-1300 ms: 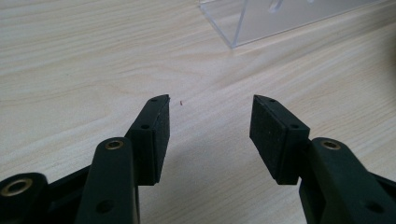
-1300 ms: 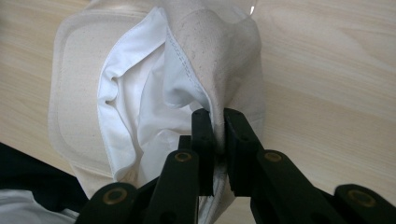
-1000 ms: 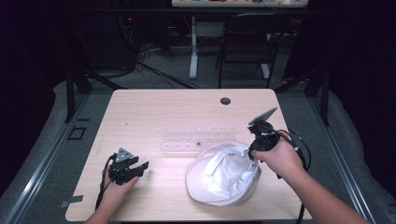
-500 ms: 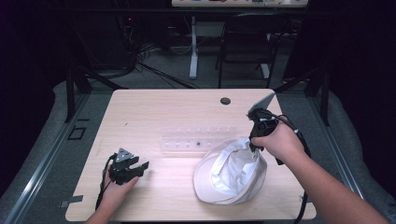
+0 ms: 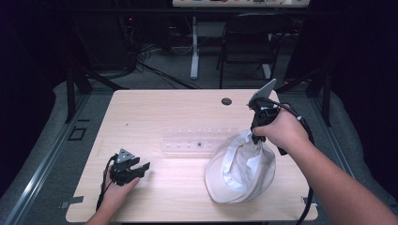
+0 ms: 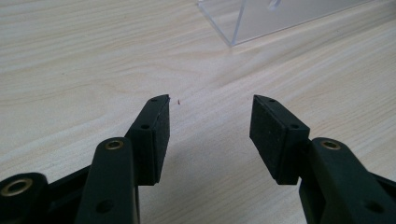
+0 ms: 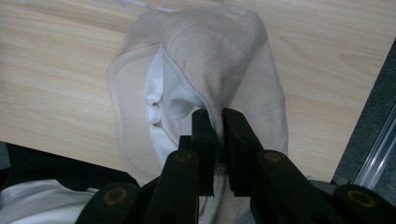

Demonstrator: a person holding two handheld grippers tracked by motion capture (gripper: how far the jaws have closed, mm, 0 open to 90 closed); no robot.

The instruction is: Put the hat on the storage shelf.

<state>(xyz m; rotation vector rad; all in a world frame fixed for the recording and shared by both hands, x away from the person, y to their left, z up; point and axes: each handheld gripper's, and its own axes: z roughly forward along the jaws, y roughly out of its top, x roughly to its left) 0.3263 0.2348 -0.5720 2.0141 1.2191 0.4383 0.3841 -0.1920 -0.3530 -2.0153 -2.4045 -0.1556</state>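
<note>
No brand, label or readable writing appears on anything here. A cream-white cloth cap (image 5: 241, 171) hangs tilted over the right side of a pale wooden table (image 5: 159, 112), its lower rim resting on the wood and its bright white lining facing up and left. The right gripper (image 5: 256, 136) has its jaws clamped on the cap's upper edge; the fabric looks faintly speckled. The left gripper (image 5: 141, 169) rests on the table at the near left, jaws apart with nothing between them. A clear plastic tray (image 5: 199, 140) lies just behind the cap.
</note>
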